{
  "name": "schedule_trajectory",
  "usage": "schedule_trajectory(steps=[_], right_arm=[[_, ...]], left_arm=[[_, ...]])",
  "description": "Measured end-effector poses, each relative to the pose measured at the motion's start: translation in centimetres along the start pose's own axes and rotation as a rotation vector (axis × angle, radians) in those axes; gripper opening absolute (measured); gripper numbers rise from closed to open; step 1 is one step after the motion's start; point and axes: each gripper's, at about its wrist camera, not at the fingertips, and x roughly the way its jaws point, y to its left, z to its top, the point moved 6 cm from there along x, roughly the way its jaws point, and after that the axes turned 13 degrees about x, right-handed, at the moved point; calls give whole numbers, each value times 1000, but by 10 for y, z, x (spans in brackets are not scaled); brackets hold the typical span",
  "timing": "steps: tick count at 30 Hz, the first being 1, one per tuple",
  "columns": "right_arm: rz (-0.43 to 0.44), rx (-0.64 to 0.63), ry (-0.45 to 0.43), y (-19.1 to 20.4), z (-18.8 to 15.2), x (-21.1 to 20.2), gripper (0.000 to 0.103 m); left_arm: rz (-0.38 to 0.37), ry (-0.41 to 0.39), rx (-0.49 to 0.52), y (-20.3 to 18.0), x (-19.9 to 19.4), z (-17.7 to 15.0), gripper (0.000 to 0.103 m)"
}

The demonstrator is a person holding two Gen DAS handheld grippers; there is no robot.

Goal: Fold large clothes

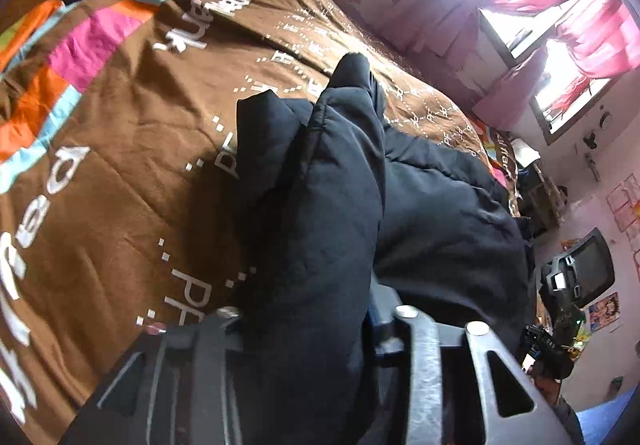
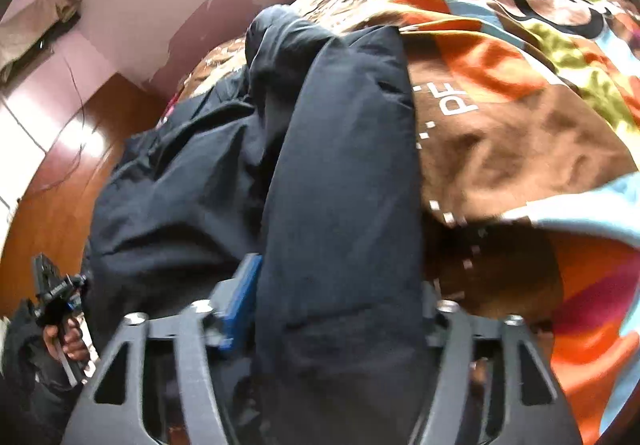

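Observation:
A black padded jacket lies bunched on a bed with a brown printed cover. In the left wrist view a thick fold of it rises up between my fingers, and my left gripper is shut on that fold. In the right wrist view another long fold of the jacket runs up between the jaws of my right gripper, which is shut on it, its blue pad pressed against the cloth. The fingertips are hidden by fabric. The left gripper also shows at lower left, held in a hand.
The cover has orange, pink and light blue patches and white lettering. A pink wall and a window with red curtains lie beyond the bed. Reddish floor shows beside the bed, and a black chair stands near the wall.

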Motion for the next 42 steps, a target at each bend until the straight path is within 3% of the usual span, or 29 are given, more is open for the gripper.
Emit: schedule_trajectory(steps=[3,6,9,14,24,27,32,34,38,42], right_arm=[[22,7,4,5,-3,-8,23],[55,-4,-12,19,-6,-26,16],[114,-17,-56,41,-3,-51,14],[200,-95,-90,88,-2,-74,13],[339,-280,-194,191,16,-92,13],[352,-314,-216,215,20,-86,13],[299,-362,-200,228,31,-48,13],[259,-361,-178,223,31,-25,13],[172,-312,-140,196,28,8,14],[133,-264,-112,172,29,14,19]], left_arm=[[23,-6,42,-14,-15,5,18],[-1,-25,55,-30,-37,15,16],[-22,-50,77,-45,-62,30,15],[58,-114,180,-64,-106,56,14],[164,-263,219,-52,-162,105,14],[203,-278,217,-41,-156,119,14],[240,-234,183,-10,-114,124,14],[246,-200,153,5,-89,117,14],[329,-132,139,32,-51,95,15],[343,-113,129,42,-46,84,19]])
